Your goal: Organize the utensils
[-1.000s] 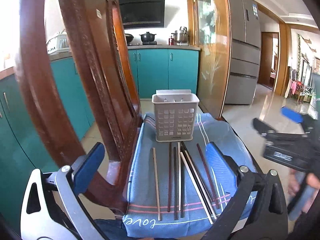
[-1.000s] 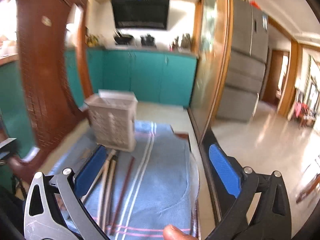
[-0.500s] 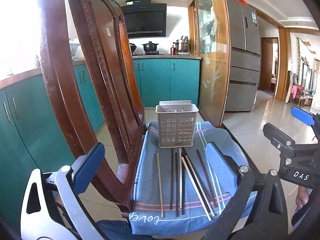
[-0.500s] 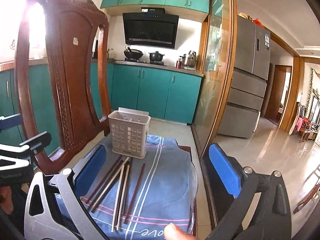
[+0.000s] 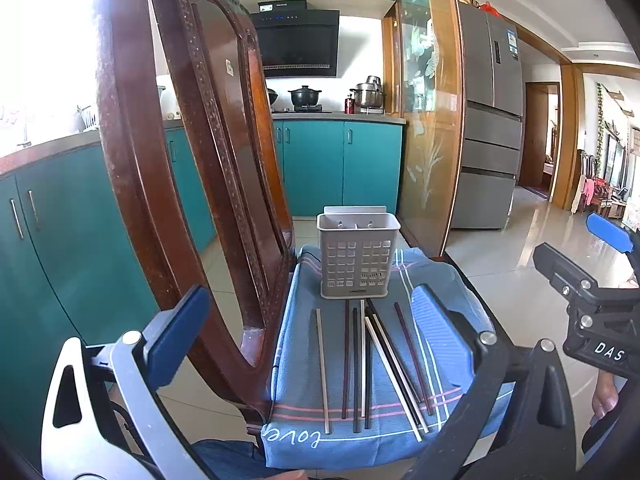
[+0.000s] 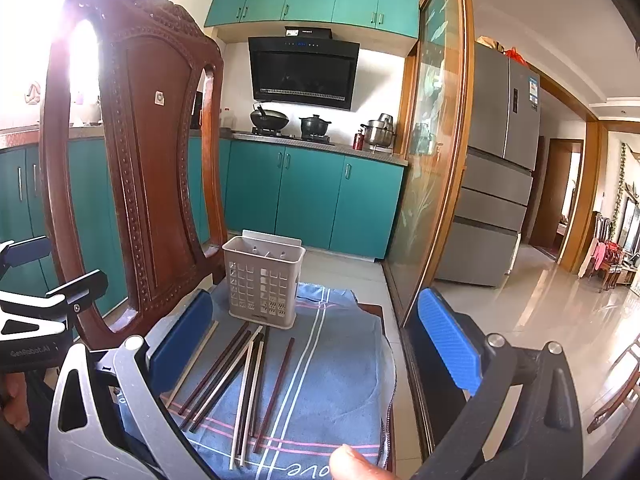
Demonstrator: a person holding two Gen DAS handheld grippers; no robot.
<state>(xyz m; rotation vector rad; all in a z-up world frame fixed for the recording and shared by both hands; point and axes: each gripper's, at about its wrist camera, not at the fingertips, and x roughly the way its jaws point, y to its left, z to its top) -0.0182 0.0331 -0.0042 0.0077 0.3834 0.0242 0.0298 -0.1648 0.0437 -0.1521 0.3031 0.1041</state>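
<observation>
Gaping empty, left claw (image 5: 312, 328) and right claw (image 6: 316, 344), chopsticks (image 5: 360, 364) overlapping, count unclear

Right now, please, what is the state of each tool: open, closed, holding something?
Left tool: open, holding nothing.
Right tool: open, holding nothing.

The left gripper (image 5: 308, 336) is held level, jaws spread wide and empty. The right gripper (image 6: 316, 340) is likewise agape, a fingertip (image 6: 356, 462) showing beneath it.
</observation>
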